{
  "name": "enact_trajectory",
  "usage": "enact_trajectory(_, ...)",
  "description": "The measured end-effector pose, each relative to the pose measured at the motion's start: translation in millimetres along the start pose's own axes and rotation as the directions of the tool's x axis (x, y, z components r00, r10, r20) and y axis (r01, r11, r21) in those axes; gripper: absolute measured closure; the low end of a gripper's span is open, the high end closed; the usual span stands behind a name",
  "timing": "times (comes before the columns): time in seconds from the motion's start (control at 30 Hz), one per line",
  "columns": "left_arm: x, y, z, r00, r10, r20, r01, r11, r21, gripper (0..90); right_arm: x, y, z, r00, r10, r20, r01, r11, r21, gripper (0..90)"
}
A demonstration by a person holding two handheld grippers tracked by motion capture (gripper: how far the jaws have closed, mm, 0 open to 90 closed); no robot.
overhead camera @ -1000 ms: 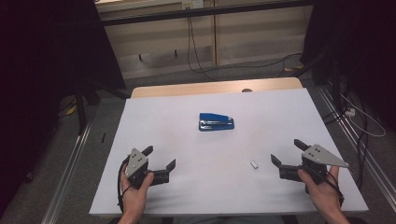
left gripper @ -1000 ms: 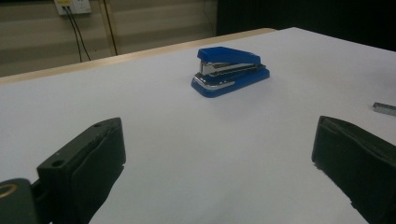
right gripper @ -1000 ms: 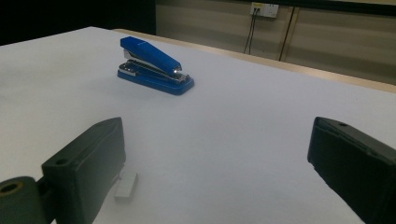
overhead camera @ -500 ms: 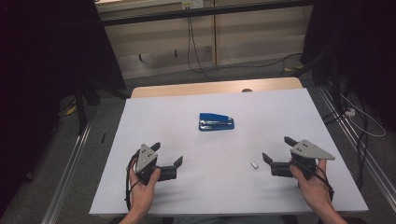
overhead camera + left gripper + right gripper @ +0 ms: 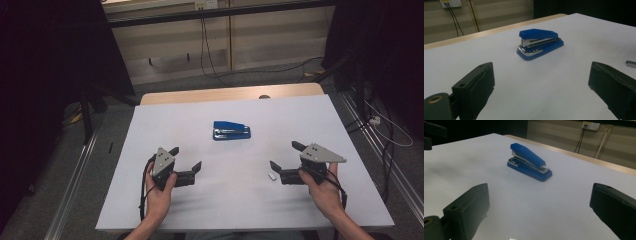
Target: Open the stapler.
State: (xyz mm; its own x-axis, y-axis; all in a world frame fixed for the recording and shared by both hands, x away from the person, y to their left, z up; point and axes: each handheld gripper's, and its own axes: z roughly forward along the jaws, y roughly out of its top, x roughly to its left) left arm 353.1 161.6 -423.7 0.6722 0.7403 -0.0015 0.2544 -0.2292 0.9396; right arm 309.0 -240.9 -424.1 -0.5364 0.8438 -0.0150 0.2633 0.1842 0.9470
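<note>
- Blue stapler (image 5: 231, 131) lies closed near the centre of the white table (image 5: 165, 120), long axis running 9 to 3 o'clock in the high view, touching nothing.
- Left gripper (image 5: 186, 164) hovers at about 7 o'clock from the stapler, well apart; jaws spread wide, holding nothing.
- Right gripper (image 5: 283, 161) sits at about 4 o'clock from the stapler, also well apart; jaws likewise wide apart and empty.
- Small strip of staples (image 5: 272, 176) lies on the table just beside the right gripper's near jaw.
- Risk, judged: that jaw could nudge the staples as the right gripper advances. A stapler gripped by its sloped top may slip or tip, or press shut.
- View difference: the left gripper view shows the stapler's (image 5: 539, 43) chrome front end and metal rail; the right gripper view shows its sloped top from the other side; the high view alone gives both hands' spacing.
</note>
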Motion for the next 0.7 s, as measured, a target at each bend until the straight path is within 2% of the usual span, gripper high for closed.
enact_trajectory(0.3, 2.4, 11.0, 18.4, 0.9995, -0.01, 0.031, 0.01, 0.9999, 0.002, 6.6, 2.5, 4.5, 14.2, 0.9999, -0.014, -0.008, 0.014, 1.0, 0.012, 2.3)
enact_trajectory(0.43, 4.4, 14.4, 25.4, 0.9994, 0.009, 0.032, -0.009, 1.0, -0.002, 4.3, 1.4, 8.0, 22.6, 0.9998, -0.004, -0.018, 0.005, 1.0, 0.004, 2.5)
enact_trajectory(0.5, 5.9, 16.3, 29.8, 0.9999, 0.012, 0.012, -0.012, 0.9999, 0.0, 4.3, 1.0, 9.6, 27.1, 0.9995, -0.004, -0.032, 0.004, 1.0, 0.009, 2.5)
enact_trajectory(0.7, 8.4, 19.6, 46.3, 0.9991, 0.009, 0.041, -0.009, 0.9999, 0.01, 4.3, -0.7, 17.5, 42.1, 0.999, 0.005, -0.046, -0.004, 1.0, 0.011, 3.2)
